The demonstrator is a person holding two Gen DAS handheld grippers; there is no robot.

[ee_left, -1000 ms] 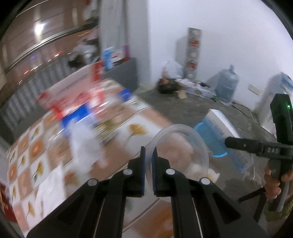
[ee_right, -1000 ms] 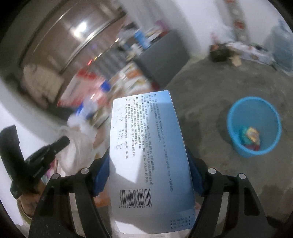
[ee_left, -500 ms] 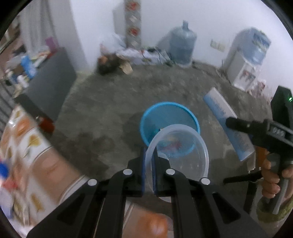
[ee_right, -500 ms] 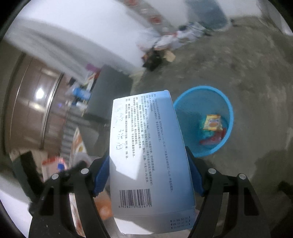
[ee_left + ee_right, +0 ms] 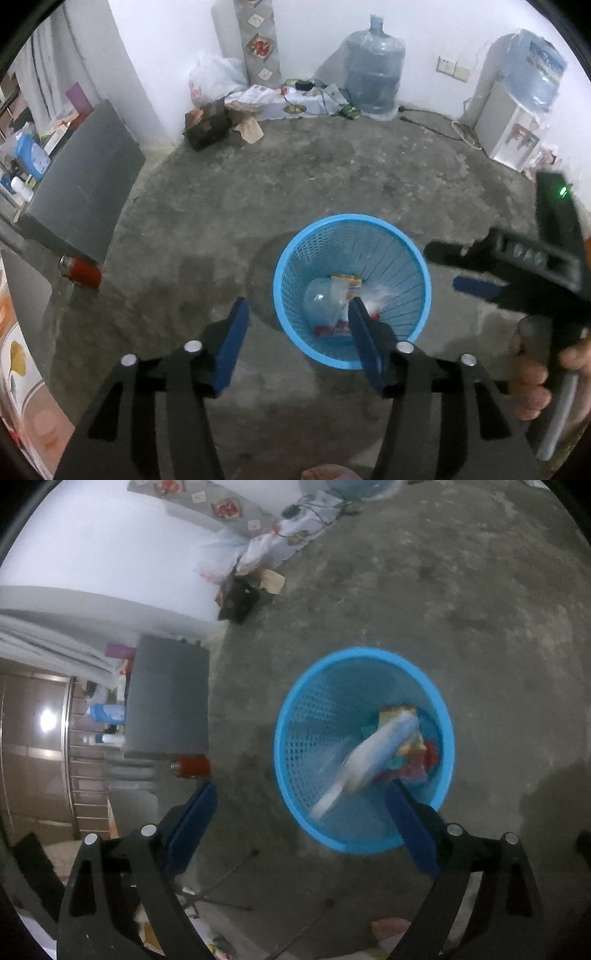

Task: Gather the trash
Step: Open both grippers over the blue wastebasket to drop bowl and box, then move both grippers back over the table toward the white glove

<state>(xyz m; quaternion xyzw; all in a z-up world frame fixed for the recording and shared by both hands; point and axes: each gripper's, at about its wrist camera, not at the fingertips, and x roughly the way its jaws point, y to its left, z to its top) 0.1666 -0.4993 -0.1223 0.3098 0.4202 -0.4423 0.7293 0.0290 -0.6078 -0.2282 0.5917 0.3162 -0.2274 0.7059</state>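
Observation:
A blue mesh waste basket [image 5: 402, 243] [image 5: 314, 720] stands on the concrete floor below both grippers. A clear plastic bowl [image 5: 320, 303] lies inside it among coloured wrappers [image 5: 347, 286]. In the right wrist view a pale blue box [image 5: 369, 755], blurred, is dropping into the basket. My left gripper [image 5: 297, 315] hangs above the basket's near rim; its jaws are opening with nothing between them. My right gripper [image 5: 301, 797] is above the basket too, its jaws opening wide and empty. It shows at the right edge of the left wrist view as the right gripper [image 5: 476, 269], held by a hand [image 5: 532, 380].
A grey cabinet [image 5: 85, 192] stands left, with a red can [image 5: 83, 271] on the floor beside it. A patterned tabletop edge [image 5: 14, 354] lies at far left. A water jug [image 5: 373, 70], a water dispenser [image 5: 517, 110] and a heap of bags and papers [image 5: 236, 107] line the far wall.
Both grippers swung from the table to over the basket. The left let go of the clear bowl, which now lies in the basket. The right released the blue box, which is falling in.

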